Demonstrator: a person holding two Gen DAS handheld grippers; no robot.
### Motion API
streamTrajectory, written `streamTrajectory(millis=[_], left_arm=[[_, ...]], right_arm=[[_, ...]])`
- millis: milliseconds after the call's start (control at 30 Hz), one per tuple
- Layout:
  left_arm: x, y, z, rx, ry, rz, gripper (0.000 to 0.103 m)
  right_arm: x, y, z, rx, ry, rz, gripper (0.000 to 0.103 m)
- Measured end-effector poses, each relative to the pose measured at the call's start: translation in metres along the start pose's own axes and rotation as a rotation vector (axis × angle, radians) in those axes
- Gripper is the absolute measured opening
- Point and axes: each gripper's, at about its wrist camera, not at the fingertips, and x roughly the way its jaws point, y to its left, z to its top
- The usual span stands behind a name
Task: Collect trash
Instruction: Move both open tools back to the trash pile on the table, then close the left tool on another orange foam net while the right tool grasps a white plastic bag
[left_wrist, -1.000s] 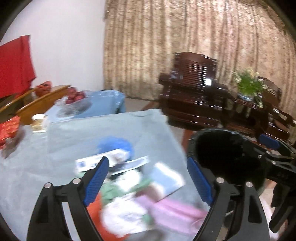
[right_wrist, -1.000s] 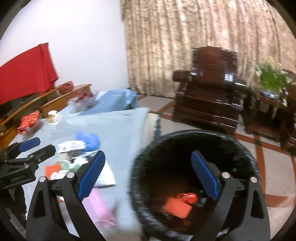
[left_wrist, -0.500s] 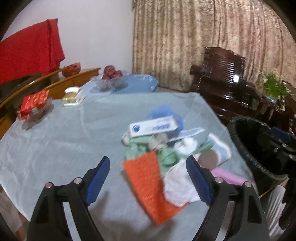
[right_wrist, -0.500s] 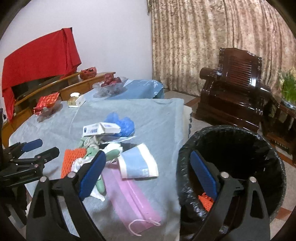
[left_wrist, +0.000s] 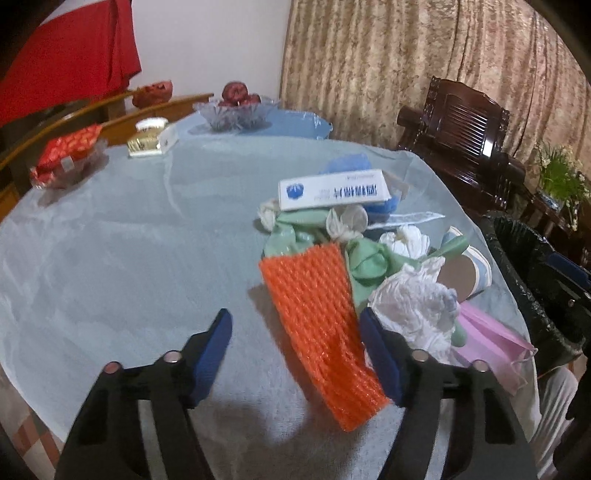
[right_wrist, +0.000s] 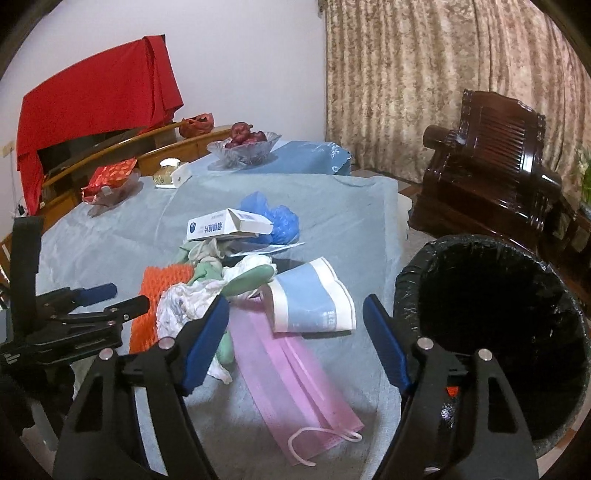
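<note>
A trash pile lies on the grey-blue tablecloth: an orange foam net (left_wrist: 321, 314), white crumpled tissue (left_wrist: 413, 306), green wrappers (left_wrist: 365, 262), a white and blue box (left_wrist: 332, 190), a pink face mask (right_wrist: 291, 373), a flattened blue and white paper cup (right_wrist: 310, 299) and a blue bag (right_wrist: 273, 218). My left gripper (left_wrist: 295, 332) is open and empty, its fingers on either side of the orange net's near part. My right gripper (right_wrist: 295, 317) is open and empty above the mask and cup. The black-lined bin (right_wrist: 495, 317) stands right of the table.
A glass bowl of red fruit (right_wrist: 243, 146), a small jar (right_wrist: 168, 173) and a red wrapped packet (right_wrist: 110, 179) sit at the table's far side. A dark wooden armchair (right_wrist: 495, 155) stands behind the bin. Curtains hang behind.
Both grippers swung left from the bin to the table's trash pile. The left one came down close over the orange net. Both stayed open.
</note>
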Motion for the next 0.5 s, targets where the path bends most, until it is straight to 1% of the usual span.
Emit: streamTrajectory(millis=[67, 100, 167, 200, 233, 267, 333, 400, 500], left_arm=[[0.007, 0.000, -0.003, -0.010, 0.026, -0.023, 0.052], [0.011, 0.001, -0.004, -0.020, 0.043, -0.042, 0.049], [0.017, 0.002, -0.007, -0.046, 0.075, -0.089, 0.037], [0.019, 0.001, -0.008, -0.056, 0.086, -0.106, 0.035], [0.020, 0.001, -0.009, -0.059, 0.092, -0.120, 0.029], [0.020, -0.001, -0.010, -0.056, 0.095, -0.132, 0.021], [0.019, -0.002, -0.011, -0.048, 0.093, -0.140, 0.011], [0.014, -0.002, -0.010, -0.047, 0.078, -0.138, 0.010], [-0.001, -0.004, -0.004, -0.033, 0.029, -0.128, 0.009]], right_arm=[[0.000, 0.000, 0.000, 0.002, 0.002, -0.001, 0.073], [0.001, 0.000, 0.000, 0.003, 0.003, 0.000, 0.073], [0.001, -0.001, -0.001, 0.001, 0.006, -0.001, 0.072], [0.001, -0.001, -0.002, -0.002, 0.007, -0.001, 0.072], [0.001, 0.000, -0.002, -0.004, 0.008, -0.002, 0.072], [0.001, 0.000, -0.002, -0.008, 0.008, -0.002, 0.072], [0.001, 0.002, -0.002, -0.016, 0.008, -0.003, 0.072], [0.002, 0.004, -0.002, -0.020, 0.008, 0.001, 0.071], [0.002, 0.007, -0.001, -0.027, 0.005, 0.010, 0.071]])
